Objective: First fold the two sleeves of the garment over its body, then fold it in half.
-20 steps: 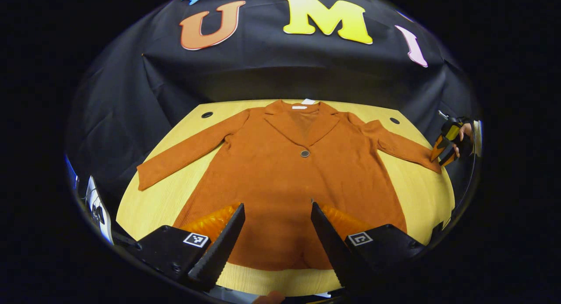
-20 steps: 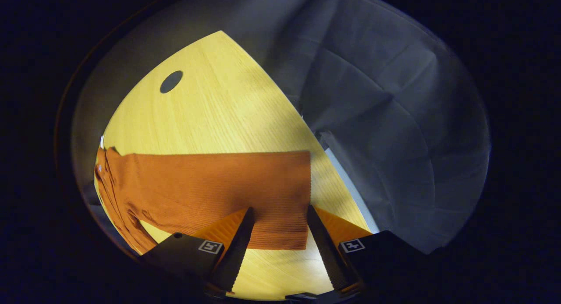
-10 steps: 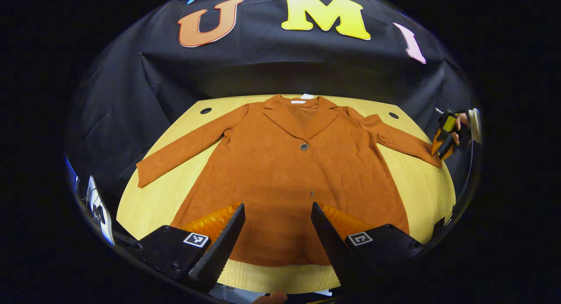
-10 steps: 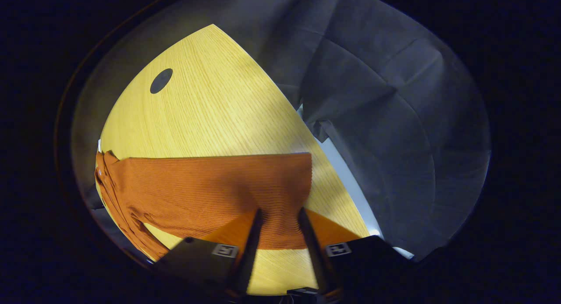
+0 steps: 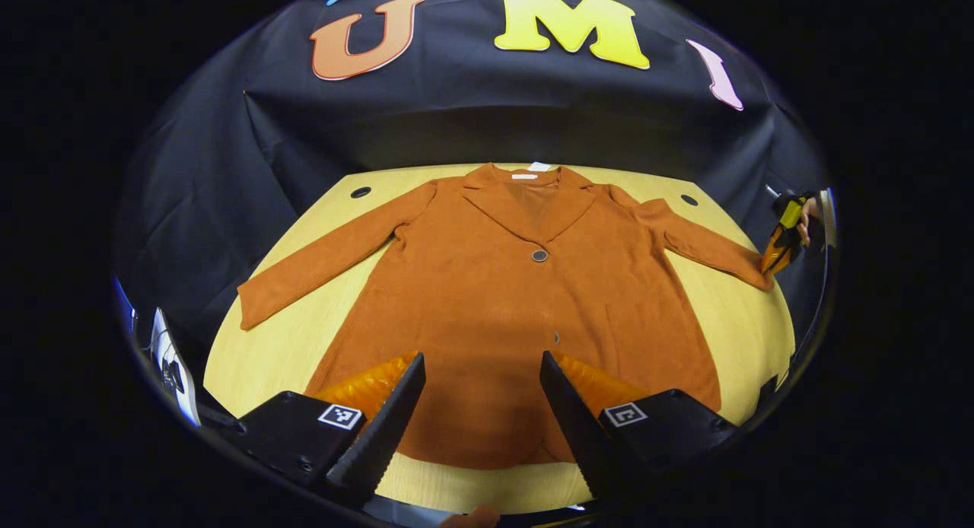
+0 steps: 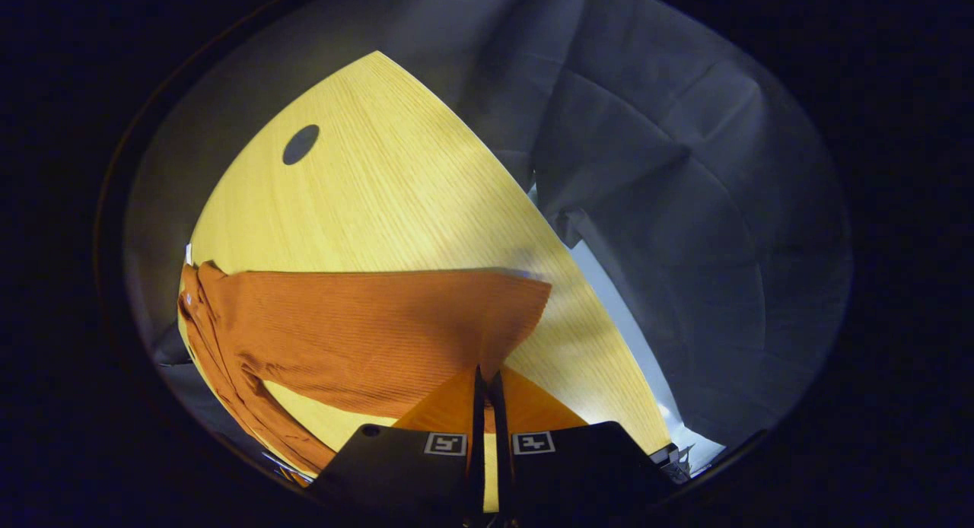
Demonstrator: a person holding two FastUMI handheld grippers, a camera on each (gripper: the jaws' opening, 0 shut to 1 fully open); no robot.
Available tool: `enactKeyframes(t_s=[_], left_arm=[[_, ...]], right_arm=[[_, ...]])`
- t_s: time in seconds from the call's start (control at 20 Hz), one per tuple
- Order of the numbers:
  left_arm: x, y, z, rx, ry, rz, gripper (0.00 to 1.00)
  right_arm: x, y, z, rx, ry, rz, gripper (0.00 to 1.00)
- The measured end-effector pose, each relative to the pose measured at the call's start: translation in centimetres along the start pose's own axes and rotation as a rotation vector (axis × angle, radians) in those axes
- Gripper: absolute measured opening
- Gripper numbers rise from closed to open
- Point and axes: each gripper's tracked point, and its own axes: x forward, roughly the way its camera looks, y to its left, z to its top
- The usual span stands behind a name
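An orange-brown coat [image 5: 517, 315] lies flat and face up on the yellow wooden table [image 5: 266, 345], both sleeves spread out. My left gripper [image 5: 481, 368] hovers open above the coat's hem, holding nothing. In the left gripper view the right gripper [image 5: 775, 262] sits at the far right, at the cuff of the coat's right-hand sleeve [image 5: 708, 246]. In the right gripper view my right gripper [image 6: 485, 376] is shut on the cuff of that sleeve [image 6: 365, 338], and the cuff edge rises slightly off the table [image 6: 380, 201].
Black cloth walls surround the table [image 6: 685, 208]. Two dark round holes mark the table's far corners [image 5: 361, 192] [image 5: 689, 200]. A white object [image 5: 169, 361] sits beyond the table's left edge. A fingertip [image 5: 472, 517] shows at the bottom edge.
My right gripper went from open around the sleeve cuff to shut on it, and the cuff has lifted a little. The left gripper stayed open over the hem.
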Motion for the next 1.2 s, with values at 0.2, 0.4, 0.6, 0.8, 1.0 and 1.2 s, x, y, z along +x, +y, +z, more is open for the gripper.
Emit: enactKeyframes(t_s=[0.2, 0.4, 0.6, 0.8, 1.0, 1.2], left_arm=[[0.9, 1.6, 0.3, -0.013, -0.01, -0.014, 0.99], [1.4, 3.7, 0.1, -0.024, -0.022, -0.033, 0.99], [1.8, 6.3, -1.4, -0.026, -0.006, -0.051, 0.99], [2.0, 9.9, -2.1, 0.009, -0.026, -0.046, 0.99], [2.1, 13.1, -3.4, -0.031, -0.027, -0.04, 0.99], [2.3, 15.9, -5.0, -0.093, -0.014, -0.022, 0.99]], right_arm=[[-3.2, 1.4, 0.3, -0.071, -0.078, -0.046, 0.07], [-7.0, 6.2, -0.7, -0.112, -0.134, -0.021, 0.07], [-9.8, 13.8, -3.2, -0.131, -0.146, 0.055, 0.07], [-11.8, 22.5, -5.7, -0.2, -0.175, 0.113, 0.07], [-12.2, 32.0, -10.2, -0.326, -0.164, 0.159, 0.07], [-11.5, 41.0, -15.3, -0.443, -0.122, 0.192, 0.07]])
